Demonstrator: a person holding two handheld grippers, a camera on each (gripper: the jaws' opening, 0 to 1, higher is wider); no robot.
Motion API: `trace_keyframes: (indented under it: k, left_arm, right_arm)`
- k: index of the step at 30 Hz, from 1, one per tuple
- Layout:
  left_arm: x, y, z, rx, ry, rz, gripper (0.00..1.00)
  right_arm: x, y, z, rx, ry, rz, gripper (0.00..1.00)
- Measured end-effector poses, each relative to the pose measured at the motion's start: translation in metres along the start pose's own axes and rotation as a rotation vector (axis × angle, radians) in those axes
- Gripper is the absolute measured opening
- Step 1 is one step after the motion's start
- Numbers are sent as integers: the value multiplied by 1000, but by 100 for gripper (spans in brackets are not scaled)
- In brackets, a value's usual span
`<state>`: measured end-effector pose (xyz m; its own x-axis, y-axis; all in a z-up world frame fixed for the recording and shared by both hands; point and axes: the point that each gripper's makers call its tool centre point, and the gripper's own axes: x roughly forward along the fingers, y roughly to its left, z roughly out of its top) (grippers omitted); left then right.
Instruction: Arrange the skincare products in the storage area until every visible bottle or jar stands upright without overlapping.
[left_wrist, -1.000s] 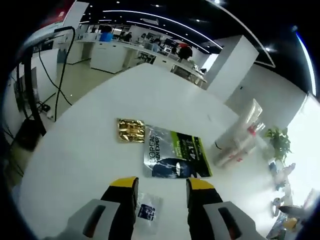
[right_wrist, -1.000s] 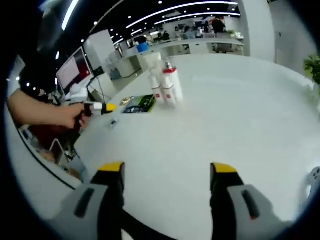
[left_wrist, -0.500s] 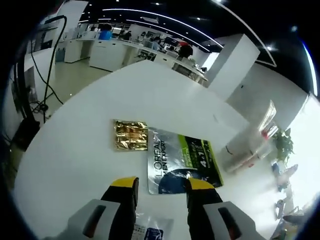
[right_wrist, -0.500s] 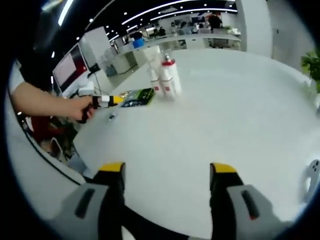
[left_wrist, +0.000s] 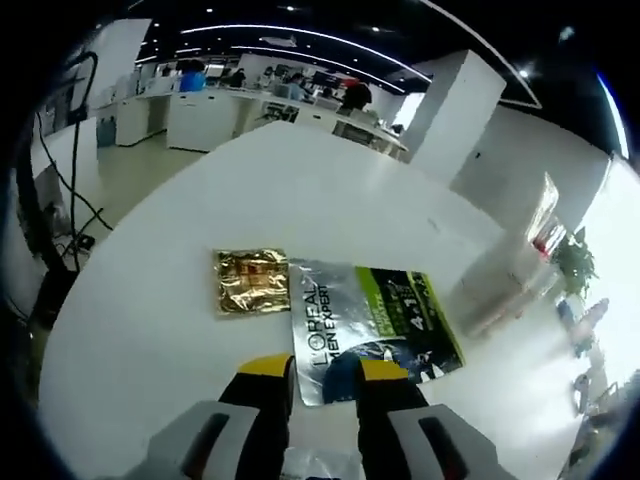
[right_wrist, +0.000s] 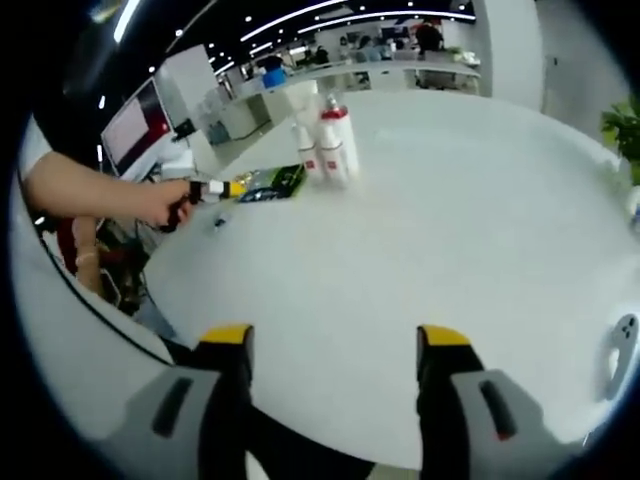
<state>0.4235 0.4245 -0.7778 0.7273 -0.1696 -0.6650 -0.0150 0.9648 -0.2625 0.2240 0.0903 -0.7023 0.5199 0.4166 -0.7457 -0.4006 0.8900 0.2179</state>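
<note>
While left gripper (left_wrist: 325, 375) narrows its jaws over the sachet (left_wrist: 372, 325) edge, perhaps pinching it to lift | right gripper (right_wrist: 335, 345) wide, empty, clear of bottles (right_wrist: 325, 150)

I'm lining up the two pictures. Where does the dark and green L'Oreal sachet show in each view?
Left gripper view: L'Oreal sachet lies flat just beyond the left gripper.
Right gripper view: small, upper left, beside the white bottles.
Shared landmark: the white table.
</note>
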Motion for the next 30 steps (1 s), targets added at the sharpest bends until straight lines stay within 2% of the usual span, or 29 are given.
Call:
trace_keyframes:
  k: [8,12,14,17,19,21,22,24,26,27,28,30]
  left_arm:
    - [1,11,-2,69,6,95,1]
    - [3,11,-3,63,15,97,1]
    - [3,11,-3,41,23,91,1]
    - [2,12,-5,-35,35,68,1]
    - [-2,13,-4,-50,24,57,1]
    - [-6,8,-5,-188,24,26,1]
    - [-11,9,-6,-309,11,40,1]
    - [-17,4,-10,-484,-6,35,2]
    - [-22,-8,-10,-644,-45,0,10]
    - [-24,-20,-13,-732,-56,-25,18]
    - [-24,-32,-17,-781,-50,-43,22]
    - [-21,-60,-22,-819,-30,-119,22]
  right_arm:
    - [-2,-5,-11,7,25,-16,64]
    - [-2,-5,-14,15,32,-18,64]
    - [-1,-5,-14,16,31,-14,64]
    - [1,-3,-13,14,30,-6,64]
    - [5,-1,-11,17,28,6,64]
    - [10,1,-9,7,35,14,64]
    - [14,3,-7,1,36,20,63]
    - [18,5,-4,-1,33,28,63]
    - [22,7,-1,1,30,38,63]
    - [23,10,1,-1,28,43,63]
    - [24,11,1,-5,29,47,63]
    - [25,13,1,-18,34,56,63]
